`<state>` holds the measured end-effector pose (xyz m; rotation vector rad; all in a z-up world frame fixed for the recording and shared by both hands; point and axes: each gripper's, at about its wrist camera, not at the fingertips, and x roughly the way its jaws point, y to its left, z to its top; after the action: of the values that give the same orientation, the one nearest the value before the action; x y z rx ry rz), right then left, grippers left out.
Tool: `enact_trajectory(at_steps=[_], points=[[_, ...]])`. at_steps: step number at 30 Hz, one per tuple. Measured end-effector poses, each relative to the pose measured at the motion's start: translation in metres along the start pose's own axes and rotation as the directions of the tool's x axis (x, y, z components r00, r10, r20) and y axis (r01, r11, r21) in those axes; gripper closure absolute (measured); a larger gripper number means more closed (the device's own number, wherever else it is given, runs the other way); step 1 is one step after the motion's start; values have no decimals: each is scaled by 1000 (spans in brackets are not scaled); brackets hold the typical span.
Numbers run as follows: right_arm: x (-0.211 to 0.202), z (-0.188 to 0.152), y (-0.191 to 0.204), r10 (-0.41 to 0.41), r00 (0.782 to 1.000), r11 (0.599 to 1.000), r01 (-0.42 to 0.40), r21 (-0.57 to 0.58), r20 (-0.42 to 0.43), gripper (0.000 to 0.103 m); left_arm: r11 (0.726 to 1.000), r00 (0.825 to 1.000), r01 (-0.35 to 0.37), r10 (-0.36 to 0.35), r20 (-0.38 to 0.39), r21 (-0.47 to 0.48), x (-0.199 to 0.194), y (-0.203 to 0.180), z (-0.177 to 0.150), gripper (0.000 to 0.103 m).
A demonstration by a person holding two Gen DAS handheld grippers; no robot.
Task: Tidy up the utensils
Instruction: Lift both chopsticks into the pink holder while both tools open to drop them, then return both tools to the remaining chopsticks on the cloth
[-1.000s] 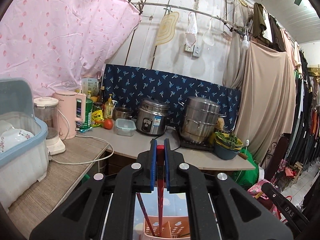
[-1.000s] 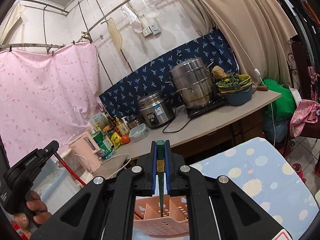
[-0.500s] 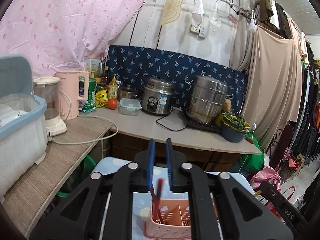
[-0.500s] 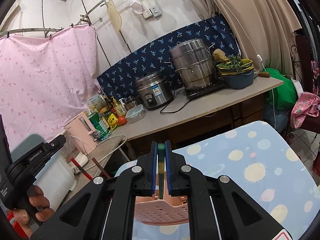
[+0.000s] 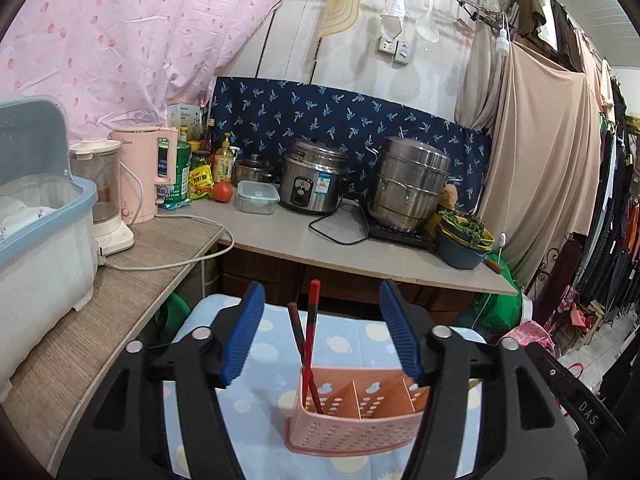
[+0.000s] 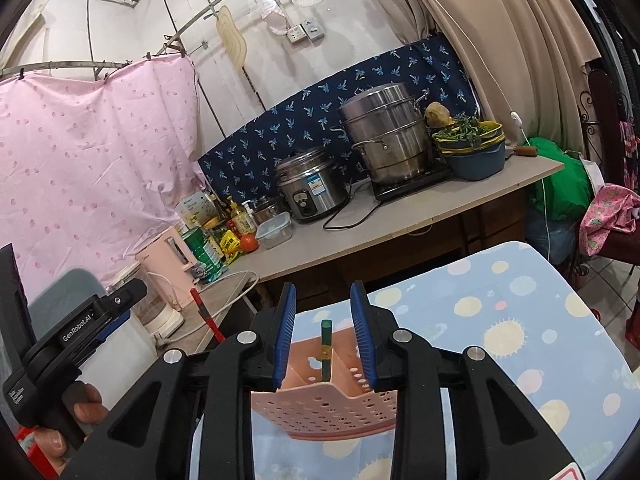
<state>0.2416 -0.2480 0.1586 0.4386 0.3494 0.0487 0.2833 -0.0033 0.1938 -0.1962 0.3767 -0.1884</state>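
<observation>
A pink perforated utensil caddy (image 5: pixel 360 424) with several compartments stands on a table under a blue spotted cloth (image 5: pixel 352 340). Two red chopsticks (image 5: pixel 311 336) lean crossed in its left compartment. My left gripper (image 5: pixel 322 334) hangs just above and before the caddy; its jaws are opening wide and the chopsticks stand free between the pads. In the right wrist view a green stick-shaped utensil (image 6: pixel 326 350) stands upright in the caddy (image 6: pixel 320 408). My right gripper (image 6: pixel 324 336) has its jaws opening, and the blue pads (image 6: pixel 285 336) do not touch the green utensil.
A low wooden counter (image 5: pixel 100 288) at the left carries a dish box (image 5: pixel 40 240), a blender and a pink kettle. The counter behind holds a rice cooker (image 5: pixel 310 184), a steamer pot (image 5: pixel 412 184) and a bowl of greens. A hand (image 6: pixel 88 404) grips the other tool's black handle.
Both grippers went from shut to open and sank a little. The red chopsticks dropped from the left pads into the caddy, and the green utensil now stands free of the right pads.
</observation>
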Motion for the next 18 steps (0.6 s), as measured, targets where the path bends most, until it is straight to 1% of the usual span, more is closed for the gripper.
enact_trajectory(at_steps=[3, 7, 13, 18], points=[[-10, -7, 1, 9, 1000, 1000, -9, 4, -12, 74, 1000, 1000, 0, 0, -21, 8, -8, 2, -7, 43], [-22, -19, 0, 21, 999, 1000, -20, 14, -42, 74, 1000, 998, -6, 8, -67, 21, -19, 5, -22, 42], [-43, -47, 1, 20, 995, 1000, -20, 4, -97, 74, 999, 992, -14, 18, -127, 34, -35, 9, -49, 42], [-64, -77, -3, 9, 988, 1000, -10, -2, -151, 74, 997, 985, -16, 30, -169, 81, -52, 8, -80, 42]])
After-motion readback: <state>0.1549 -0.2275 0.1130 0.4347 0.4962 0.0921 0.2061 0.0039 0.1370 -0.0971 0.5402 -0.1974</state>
